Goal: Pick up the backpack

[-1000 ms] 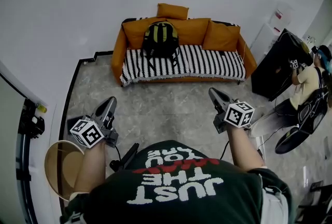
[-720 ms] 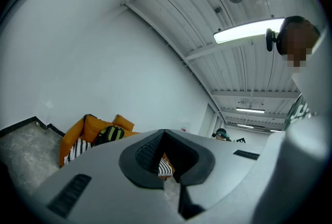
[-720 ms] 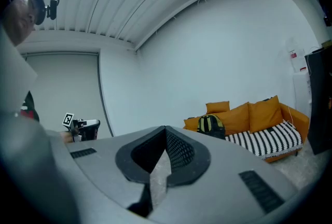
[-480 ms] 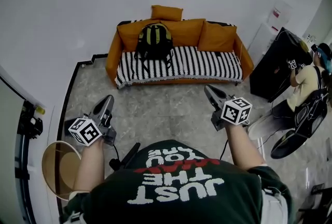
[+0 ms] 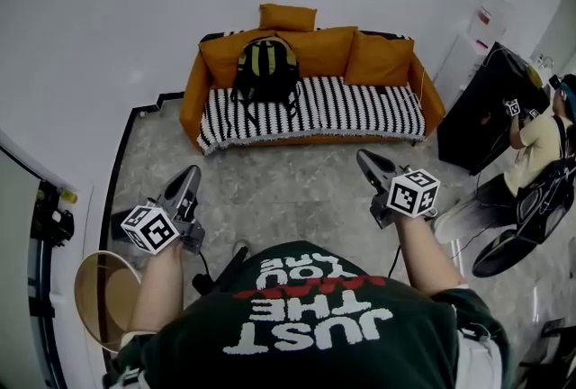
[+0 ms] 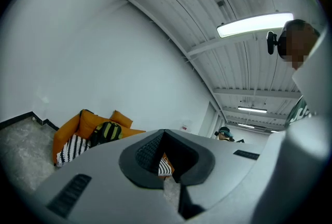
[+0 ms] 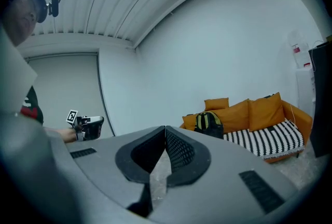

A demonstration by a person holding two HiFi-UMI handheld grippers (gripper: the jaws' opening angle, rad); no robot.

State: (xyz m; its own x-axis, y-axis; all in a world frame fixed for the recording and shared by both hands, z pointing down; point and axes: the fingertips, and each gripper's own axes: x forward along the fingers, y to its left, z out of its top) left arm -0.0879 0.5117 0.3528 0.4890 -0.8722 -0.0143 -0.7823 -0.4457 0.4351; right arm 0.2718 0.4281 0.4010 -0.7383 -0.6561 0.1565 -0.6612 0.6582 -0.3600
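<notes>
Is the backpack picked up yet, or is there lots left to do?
Nothing is done yet. The backpack sits upright on the sofa, untouched. The left gripper and the right gripper are both shut and empty, pointing toward it from across the floor. Left to do: get close, open a gripper, grab the backpack and lift.

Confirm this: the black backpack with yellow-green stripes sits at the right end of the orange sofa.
One thing is wrong. The head view shows the backpack sitting near the left end of the orange sofa, not the right end. It is black with yellow-green stripes, as stated.
</notes>
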